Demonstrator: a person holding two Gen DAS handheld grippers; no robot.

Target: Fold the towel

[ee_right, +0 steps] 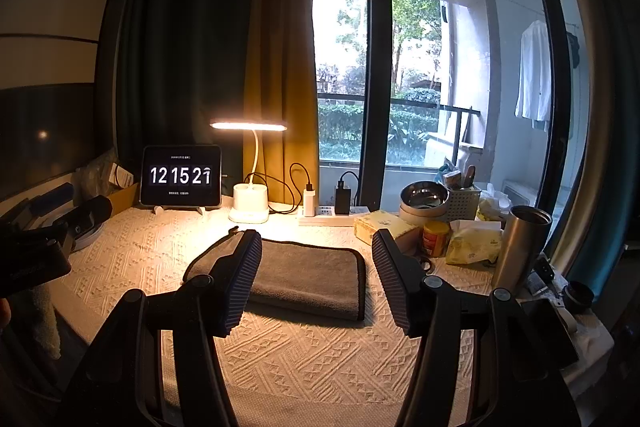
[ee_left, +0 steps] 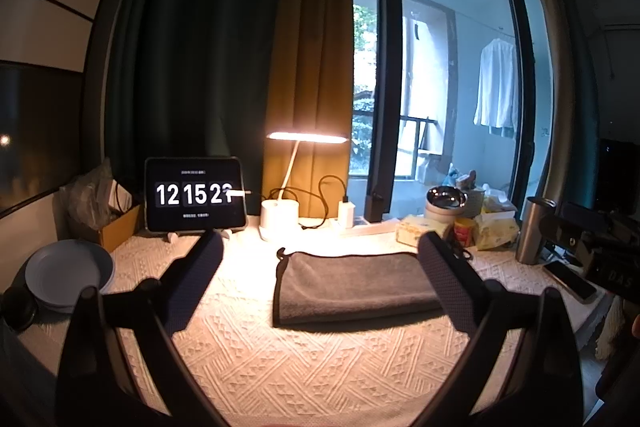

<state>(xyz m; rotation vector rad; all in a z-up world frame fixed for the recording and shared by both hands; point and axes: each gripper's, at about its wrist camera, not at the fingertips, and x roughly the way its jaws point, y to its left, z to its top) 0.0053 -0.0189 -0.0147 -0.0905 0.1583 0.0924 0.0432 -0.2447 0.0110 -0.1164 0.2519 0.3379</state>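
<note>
A grey towel [ee_left: 352,285] lies folded in a flat rectangle on the cream woven tablecloth [ee_left: 320,359], with a small hanging loop at its far left corner. It also shows in the right wrist view [ee_right: 308,277]. My left gripper [ee_left: 320,247] is open and empty, held above the cloth in front of the towel. My right gripper [ee_right: 316,239] is open and empty, its fingers either side of the towel's near part, above it. Neither gripper touches the towel.
A tablet clock [ee_left: 195,194] and a lit desk lamp [ee_left: 306,137] stand at the back. Grey plates [ee_left: 68,273] sit at the left. At the right are a steel tumbler [ee_right: 520,247], a steel bowl [ee_right: 424,197], a tissue box [ee_right: 384,227], a red tin [ee_right: 434,239] and a phone [ee_left: 570,281].
</note>
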